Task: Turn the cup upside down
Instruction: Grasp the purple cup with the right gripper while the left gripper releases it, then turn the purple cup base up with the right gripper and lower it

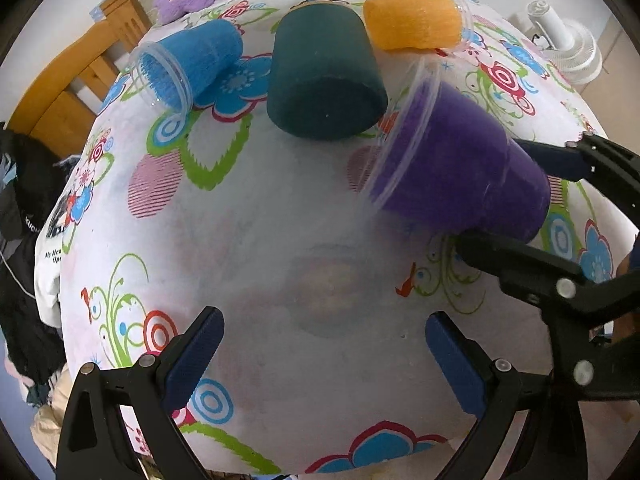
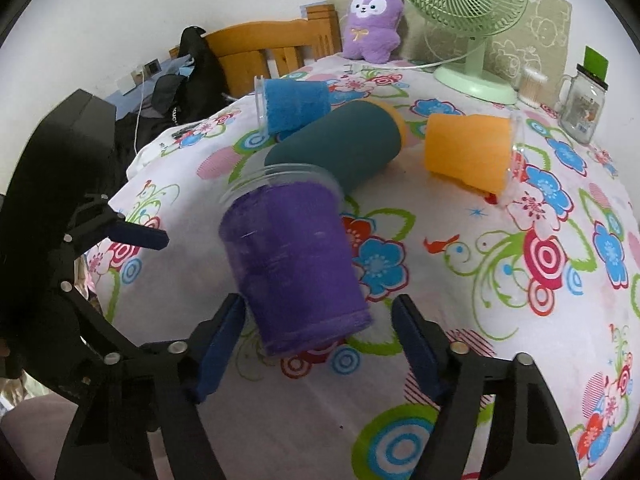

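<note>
A purple cup [image 2: 294,268] with a clear rim lies tilted on the flowered tablecloth [image 2: 500,292], mouth pointing away. My right gripper [image 2: 320,340] is open, its blue pads on either side of the cup's base, with a gap on the right side. In the left wrist view the purple cup [image 1: 460,160] lies at right between the right gripper's fingers [image 1: 500,252]. My left gripper [image 1: 324,356] is open and empty over bare cloth, left of the cup.
A dark teal cup [image 1: 324,80], a blue cup [image 1: 192,66] and an orange cup [image 1: 416,20] lie on their sides further back. A green fan [image 2: 464,24], a purple plush toy [image 2: 372,24], a glass jar [image 2: 584,104] and a wooden chair [image 2: 272,56] stand at the far edge.
</note>
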Action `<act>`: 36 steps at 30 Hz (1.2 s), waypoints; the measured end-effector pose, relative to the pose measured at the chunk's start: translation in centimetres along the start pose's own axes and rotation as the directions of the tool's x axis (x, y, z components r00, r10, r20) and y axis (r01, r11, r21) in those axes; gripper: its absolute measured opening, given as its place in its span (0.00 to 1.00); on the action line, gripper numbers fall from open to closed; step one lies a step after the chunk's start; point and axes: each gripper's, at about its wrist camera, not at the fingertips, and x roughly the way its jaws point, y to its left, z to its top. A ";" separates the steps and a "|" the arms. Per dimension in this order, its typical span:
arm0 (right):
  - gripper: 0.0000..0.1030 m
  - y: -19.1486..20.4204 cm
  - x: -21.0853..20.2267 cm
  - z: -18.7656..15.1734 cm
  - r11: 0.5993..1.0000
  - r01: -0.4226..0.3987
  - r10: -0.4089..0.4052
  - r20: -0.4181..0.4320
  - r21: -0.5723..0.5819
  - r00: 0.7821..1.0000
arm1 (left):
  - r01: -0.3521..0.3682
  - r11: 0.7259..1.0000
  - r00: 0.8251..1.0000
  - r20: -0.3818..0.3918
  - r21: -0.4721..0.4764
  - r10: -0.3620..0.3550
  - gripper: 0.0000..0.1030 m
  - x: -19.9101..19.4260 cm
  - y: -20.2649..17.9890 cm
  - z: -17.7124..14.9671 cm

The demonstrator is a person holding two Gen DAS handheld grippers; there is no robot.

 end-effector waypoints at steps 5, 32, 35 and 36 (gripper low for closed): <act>0.60 0.7 0.4 0.0 1.000 0.015 -0.016 -0.004 -0.020 1.000 | 0.001 0.999 1.000 0.011 0.041 -0.001 0.99 -0.2 0.1 0.4; 0.56 -1.4 -7.3 3.5 0.951 0.236 -0.207 -0.157 0.199 0.966 | 0.094 0.981 0.996 -0.019 0.170 -0.093 0.98 -6.5 -1.4 6.6; 0.56 -2.2 -8.3 4.3 0.941 0.248 -0.212 -0.170 0.229 0.962 | 0.091 0.983 0.996 -0.003 0.160 -0.092 0.98 -7.5 -1.5 7.6; 0.56 -2.4 -8.6 4.5 0.937 0.253 -0.214 -0.176 0.240 0.961 | 0.092 0.984 0.996 0.001 0.156 -0.093 0.98 -7.7 -1.4 7.9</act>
